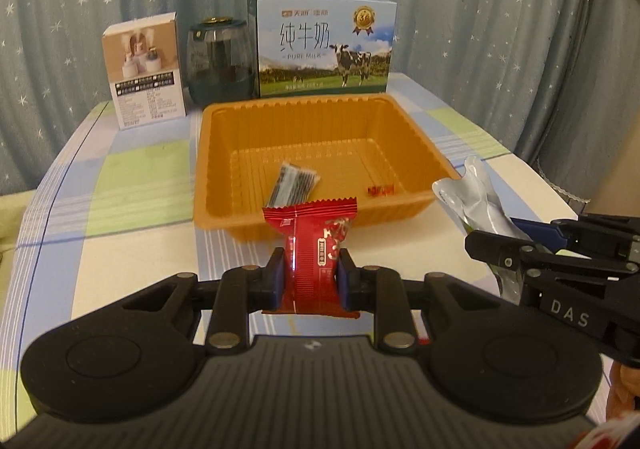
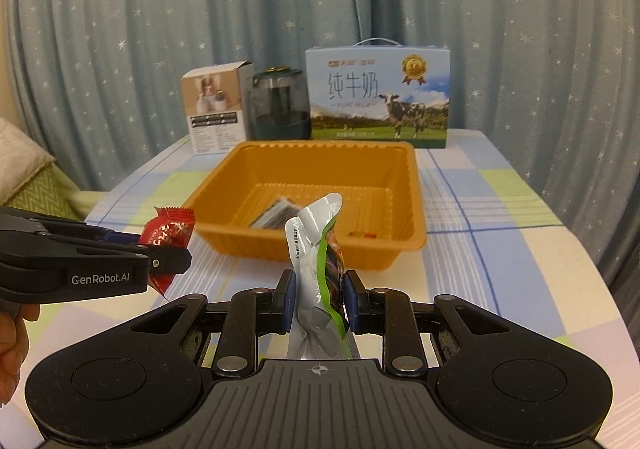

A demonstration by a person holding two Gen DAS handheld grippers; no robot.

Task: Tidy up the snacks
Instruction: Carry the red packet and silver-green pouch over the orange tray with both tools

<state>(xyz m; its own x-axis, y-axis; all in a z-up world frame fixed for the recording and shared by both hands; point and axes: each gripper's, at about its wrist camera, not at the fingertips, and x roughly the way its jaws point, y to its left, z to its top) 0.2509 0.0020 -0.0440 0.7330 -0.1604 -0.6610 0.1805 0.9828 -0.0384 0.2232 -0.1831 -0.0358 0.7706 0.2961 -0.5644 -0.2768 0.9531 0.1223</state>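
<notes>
My left gripper [image 1: 311, 276] is shut on a red snack packet [image 1: 314, 249], held upright above the table just in front of the orange tray [image 1: 224, 137]. In the right wrist view that packet [image 2: 170, 231] shows at the left in the left gripper [image 2: 168, 253]. My right gripper [image 2: 320, 299] is shut on a silver and green snack pouch [image 2: 314, 249], which stands up before the tray [image 2: 412, 177]. The pouch [image 1: 478, 197] appears at the right of the left wrist view. Inside the tray lie a dark striped packet [image 1: 294, 183] and a small red candy [image 1: 380, 190].
Behind the tray stand a small product box [image 1: 144, 69], a dark glass jar [image 1: 220, 61] and a milk carton case [image 1: 324, 45]. The table wears a checked cloth [image 1: 132, 177]. Star-print curtains hang behind. A person's hand [image 2: 14, 345] shows at the left edge.
</notes>
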